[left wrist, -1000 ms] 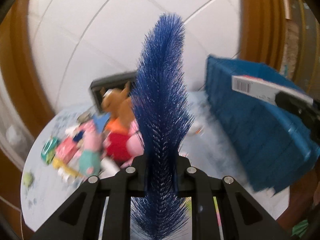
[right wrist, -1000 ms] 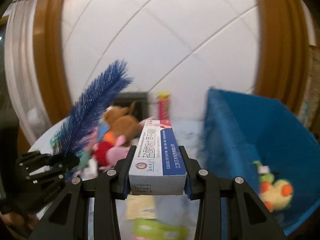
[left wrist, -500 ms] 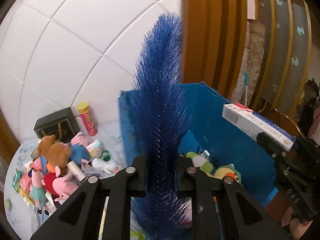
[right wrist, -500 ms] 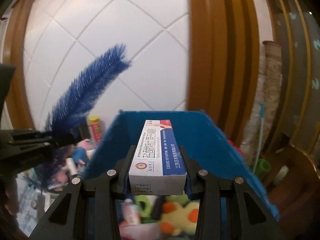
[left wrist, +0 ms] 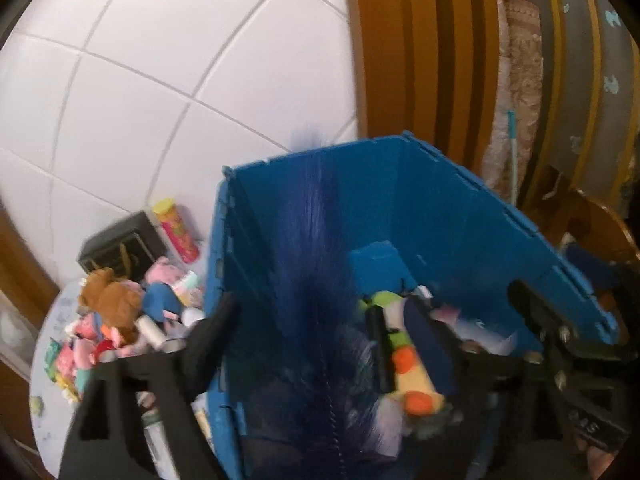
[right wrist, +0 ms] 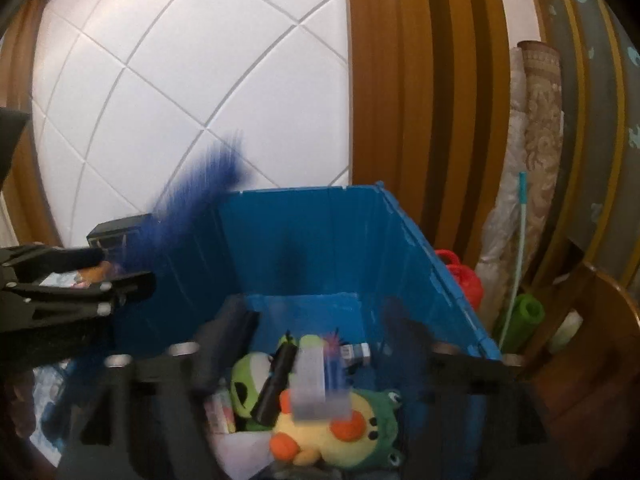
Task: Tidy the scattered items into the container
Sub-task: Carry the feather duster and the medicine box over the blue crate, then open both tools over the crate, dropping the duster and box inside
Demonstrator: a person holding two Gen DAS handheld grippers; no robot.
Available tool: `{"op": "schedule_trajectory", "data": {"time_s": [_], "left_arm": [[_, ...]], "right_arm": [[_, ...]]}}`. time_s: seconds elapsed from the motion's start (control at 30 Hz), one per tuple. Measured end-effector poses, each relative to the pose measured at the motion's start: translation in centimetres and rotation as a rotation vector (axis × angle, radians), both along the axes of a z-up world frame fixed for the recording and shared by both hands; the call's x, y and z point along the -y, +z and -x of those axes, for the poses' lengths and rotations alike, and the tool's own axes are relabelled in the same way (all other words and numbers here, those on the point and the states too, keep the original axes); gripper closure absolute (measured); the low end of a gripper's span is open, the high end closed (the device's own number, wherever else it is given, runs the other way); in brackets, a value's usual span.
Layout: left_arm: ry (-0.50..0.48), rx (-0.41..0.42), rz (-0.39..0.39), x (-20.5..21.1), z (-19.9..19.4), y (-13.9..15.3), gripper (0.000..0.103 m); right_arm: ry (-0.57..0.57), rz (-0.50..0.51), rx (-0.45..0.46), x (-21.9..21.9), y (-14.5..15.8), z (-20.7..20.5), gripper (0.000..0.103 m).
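A blue plastic crate sits below both grippers, holding plush toys and small items. My left gripper is open over the crate; the blue feather is blurred between its spread fingers, dropping into the crate. It also shows in the right wrist view. My right gripper is open; the white and blue toothpaste box is blurred, falling onto the yellow and green plush.
Scattered plush toys, a black box and a pink and yellow tube lie on the round table left of the crate. Rolled rugs and wooden trim stand right. A white tiled wall is behind.
Both grippers opened over the crate. The feather and the toothpaste box left the fingers and are falling in. Both views tilted down into the crate.
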State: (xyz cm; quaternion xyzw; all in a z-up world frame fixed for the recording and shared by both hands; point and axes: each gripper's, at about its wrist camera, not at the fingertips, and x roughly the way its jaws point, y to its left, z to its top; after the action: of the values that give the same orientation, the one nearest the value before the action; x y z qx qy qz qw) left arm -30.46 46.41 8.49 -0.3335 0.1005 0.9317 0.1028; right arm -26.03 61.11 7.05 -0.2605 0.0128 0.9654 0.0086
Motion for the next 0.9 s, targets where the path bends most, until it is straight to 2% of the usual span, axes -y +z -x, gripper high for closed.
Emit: {"op": "schedule_trajectory", "data": {"time_s": [0.07,0.17,0.53,0.9], "left_arm": [[0.005,0.001,0.009,0.1,-0.1,-0.2,0.017],[0.019,0.018,0.008,0.6,0.2,-0.8,0.017],[0.034,0.042,-0.019,3.2,-0.8,-2.7,0.017],[0.118,0.045,-0.033,8.7,-3.6,-4.1,0.017]], "right_arm": [[0.006,0.004,0.004,-0.1,-0.5,0.2,0.009],[0.006,0.014,0.011,0.0,-1.1,0.5,0.000],[0.006,0.014,0.023,0.9,-1.8,0.8,0.000],[0.058,0.020,0.043,5.2,-2.7,-0.4,0.000]]}}
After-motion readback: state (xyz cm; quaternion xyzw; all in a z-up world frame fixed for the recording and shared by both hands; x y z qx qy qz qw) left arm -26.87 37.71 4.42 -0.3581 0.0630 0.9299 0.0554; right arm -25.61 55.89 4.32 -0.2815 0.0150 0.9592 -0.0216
